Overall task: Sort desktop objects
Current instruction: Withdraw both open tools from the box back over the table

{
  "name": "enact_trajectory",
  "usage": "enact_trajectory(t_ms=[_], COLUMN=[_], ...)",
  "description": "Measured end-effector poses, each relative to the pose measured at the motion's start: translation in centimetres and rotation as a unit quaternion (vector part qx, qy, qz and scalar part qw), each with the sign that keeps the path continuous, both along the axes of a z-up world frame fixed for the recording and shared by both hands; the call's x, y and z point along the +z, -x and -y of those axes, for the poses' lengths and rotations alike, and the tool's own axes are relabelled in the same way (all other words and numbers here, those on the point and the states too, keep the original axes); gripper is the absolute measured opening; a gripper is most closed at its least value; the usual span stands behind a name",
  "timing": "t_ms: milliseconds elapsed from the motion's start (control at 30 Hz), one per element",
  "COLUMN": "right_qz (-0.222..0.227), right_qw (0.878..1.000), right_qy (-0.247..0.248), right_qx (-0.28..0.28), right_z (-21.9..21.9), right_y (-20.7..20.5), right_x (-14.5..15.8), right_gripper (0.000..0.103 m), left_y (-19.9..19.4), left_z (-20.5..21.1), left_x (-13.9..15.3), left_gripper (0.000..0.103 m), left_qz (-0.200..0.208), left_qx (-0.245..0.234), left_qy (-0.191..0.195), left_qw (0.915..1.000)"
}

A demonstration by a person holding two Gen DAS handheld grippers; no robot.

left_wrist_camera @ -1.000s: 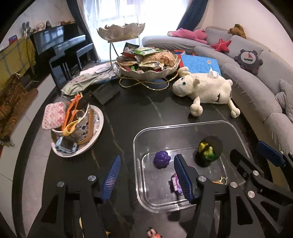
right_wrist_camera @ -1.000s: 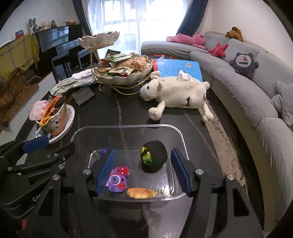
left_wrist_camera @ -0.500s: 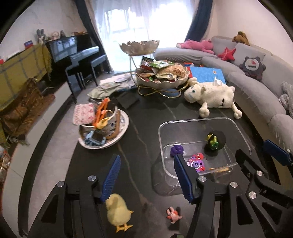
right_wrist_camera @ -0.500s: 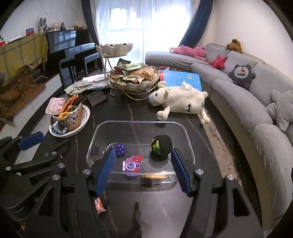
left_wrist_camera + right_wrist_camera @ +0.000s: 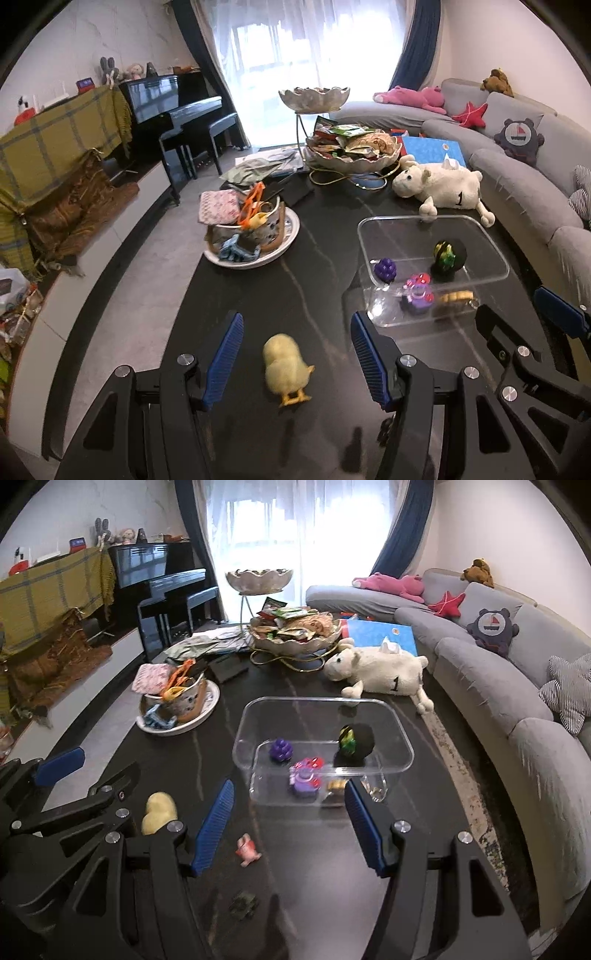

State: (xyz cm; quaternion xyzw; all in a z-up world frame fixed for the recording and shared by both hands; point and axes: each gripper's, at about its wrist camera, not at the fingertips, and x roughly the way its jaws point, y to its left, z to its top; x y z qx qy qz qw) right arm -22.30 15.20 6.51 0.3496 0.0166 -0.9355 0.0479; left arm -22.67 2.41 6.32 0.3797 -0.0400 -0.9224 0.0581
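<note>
A clear plastic bin on the dark table holds a purple grape toy, a purple-red toy, a black-green ball and a small tan toy. A yellow chick toy lies on the table between the fingers of my open left gripper, untouched. My right gripper is open and empty, short of the bin. A small pink toy and a dark green toy lie near it.
A white plate heaped with odds and ends stands at the left. A white plush sheep and a tiered snack bowl sit at the back. A grey sofa curves along the right; a piano stands far left.
Both grippers have pulled back from the bin toward the table's near edge. The chick, the pink toy and the dark green toy have come into view.
</note>
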Motion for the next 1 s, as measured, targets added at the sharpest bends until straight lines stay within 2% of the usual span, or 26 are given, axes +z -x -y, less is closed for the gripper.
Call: enact_trajectory(t_ms=[300, 500, 733, 1000], right_qz=[-0.006, -0.004, 0.012, 0.041], right_qw=[1.0, 1.0, 0.999, 0.998], right_qy=[0.002, -0.003, 0.007, -0.002], right_qx=[0.012, 0.018, 0.035, 0.045], right_z=[1.0, 1.5, 1.9, 2.6], right_y=[-4.7, -7.8, -11.2, -13.1], right_x=[0.2, -0.4, -2.3, -5.1], right_gripper=[0.06, 0.06, 0.06, 0.059], left_y=[-5.0, -7.6, -10.4, -13.2], left_z=[1.0, 1.5, 2.2, 2.8], left_x=[0.3, -1.2, -3.2, -5.7], left_gripper=[0.057, 0.057, 0.057, 0.057], left_qz=[-0.008, 0.009, 0.031, 0.061], left_qx=[0.01, 0.008, 0.005, 0.001], left_qy=[0.01, 0.006, -0.001, -0.006], left_qw=[0.9999, 0.9999, 0.9995, 0.9981])
